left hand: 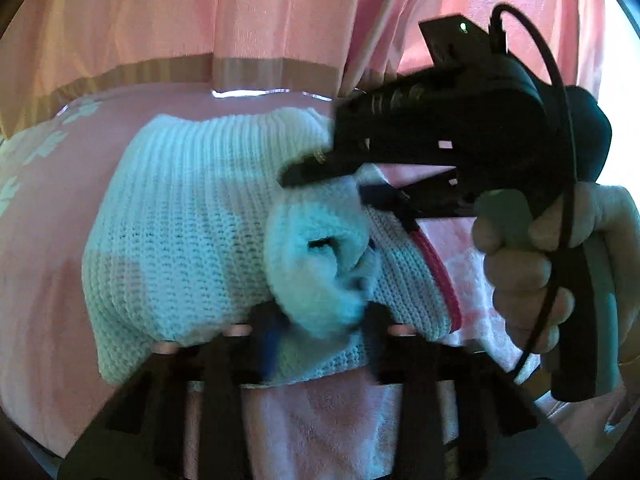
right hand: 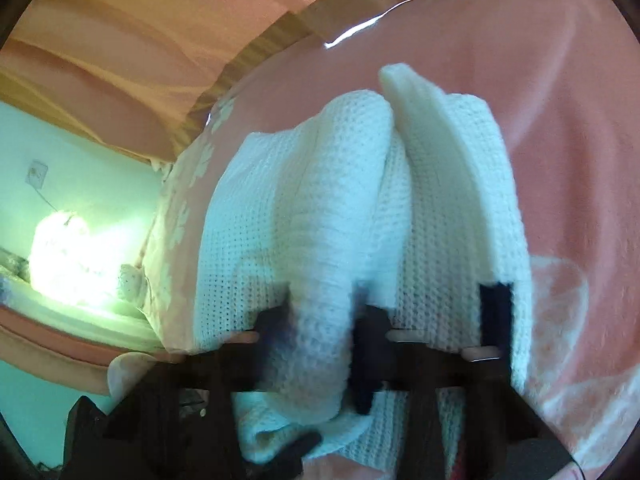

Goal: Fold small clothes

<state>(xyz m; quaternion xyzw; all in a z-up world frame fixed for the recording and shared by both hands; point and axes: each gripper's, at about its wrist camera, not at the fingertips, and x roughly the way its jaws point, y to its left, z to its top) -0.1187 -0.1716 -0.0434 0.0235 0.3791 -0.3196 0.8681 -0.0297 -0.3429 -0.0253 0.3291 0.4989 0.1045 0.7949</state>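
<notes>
Left gripper (left hand: 320, 320) jaws were closed on a bunched fold of the white knit sweater (left hand: 192, 216). Right gripper (right hand: 320, 340) jaws likewise pinched a rolled fold of sweater (right hand: 320, 208) (edges blurred w/ motion). Right gripper (left hand: 320, 174) also showed in left cam, held by a hand (left hand: 532, 264). Sweater lay on a pink blanket (right hand: 560, 140), curtain (left hand: 280, 12) behind.

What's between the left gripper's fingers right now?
A bunched fold of the white knit garment sits between the left gripper fingers, seen in the left wrist view.
</notes>
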